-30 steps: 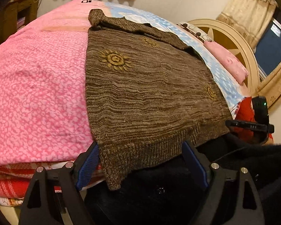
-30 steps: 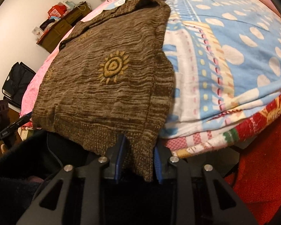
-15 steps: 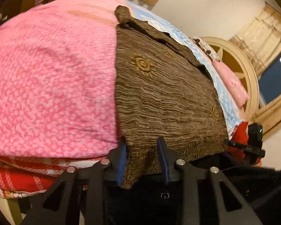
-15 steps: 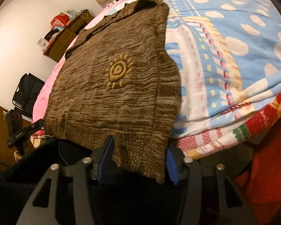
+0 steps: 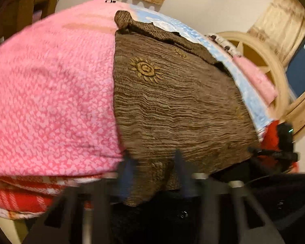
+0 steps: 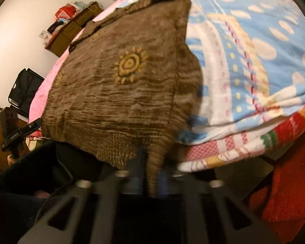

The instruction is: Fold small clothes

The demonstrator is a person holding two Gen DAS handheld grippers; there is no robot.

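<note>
Bedding covers the bed [image 5: 50,101] in two zones: a pink quilt on one half, a blue dotted blanket [image 6: 254,40] on the other; the brown knit sweater [image 5: 172,105] lies flat along the seam between them, neck toward the far edge of the bed, ribbed hem hanging over the near edge.

My left tongs [image 5: 152,174] have just been closing and now pinch the hem at the near left corner of the garment; the fabric bunches between the blue pads. My right tongs [image 6: 152,170] have likewise just been closing and clamp the near right corner, where the knit is drawn into a narrow tail.

Purpose of this hold, as I judge it: both hem corners are secured so the lower edge travels as one straight line; lifting it toward the neck would halve the sweater without skewing. The overhang at the near edge gives the pads access beneath the fabric.

Risk: loose knit may stretch or slip unevenly if one side pulls harder.
</note>
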